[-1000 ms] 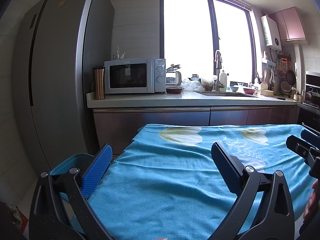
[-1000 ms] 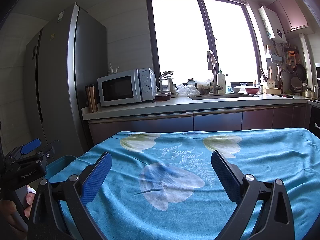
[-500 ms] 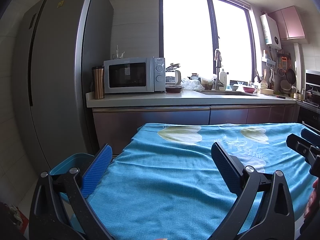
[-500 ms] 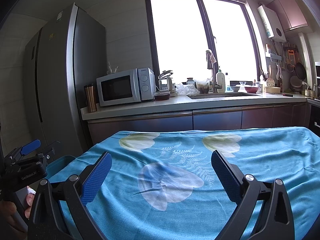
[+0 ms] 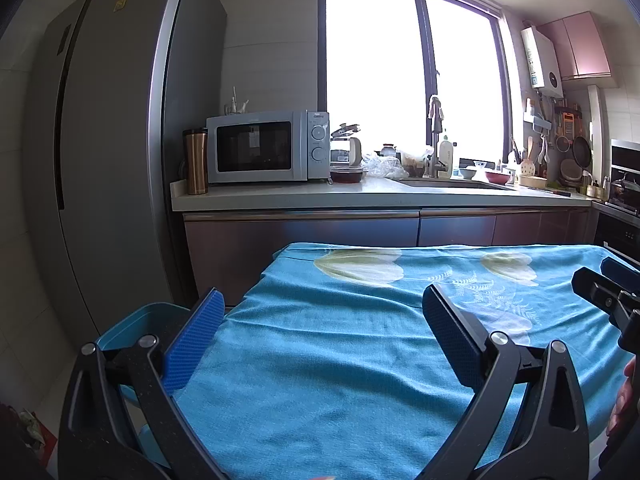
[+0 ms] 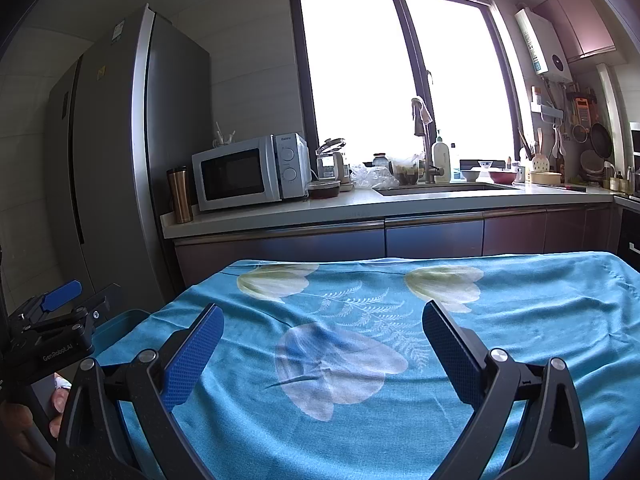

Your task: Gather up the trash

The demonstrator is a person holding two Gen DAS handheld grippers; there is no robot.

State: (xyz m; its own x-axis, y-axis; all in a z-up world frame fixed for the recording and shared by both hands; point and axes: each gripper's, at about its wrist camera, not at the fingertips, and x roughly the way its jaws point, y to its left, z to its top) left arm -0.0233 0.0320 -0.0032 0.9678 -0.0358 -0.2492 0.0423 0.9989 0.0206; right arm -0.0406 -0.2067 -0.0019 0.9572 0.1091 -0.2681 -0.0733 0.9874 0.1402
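Observation:
My left gripper [image 5: 320,312] is open and empty, held over the near left part of a table covered with a turquoise flowered cloth [image 5: 360,352]. My right gripper [image 6: 320,320] is open and empty over the same cloth [image 6: 520,320]. A blue bin [image 5: 140,320] stands on the floor at the table's left edge; it also shows in the right wrist view [image 6: 120,324]. No trash shows on the cloth in either view. The right gripper's tip [image 5: 608,292] shows at the right edge of the left wrist view, and the left gripper [image 6: 60,320] shows at the left of the right wrist view.
A tall grey fridge [image 5: 112,160] stands at the left. A counter [image 5: 360,196] behind the table carries a microwave [image 5: 264,148], a brown flask [image 5: 195,162], a crumpled plastic bag [image 5: 380,164] and a sink with dishes. A stove [image 5: 624,196] is at the right.
Both views have tilted very slightly; the grippers stay open and hold nearly the same place over the cloth.

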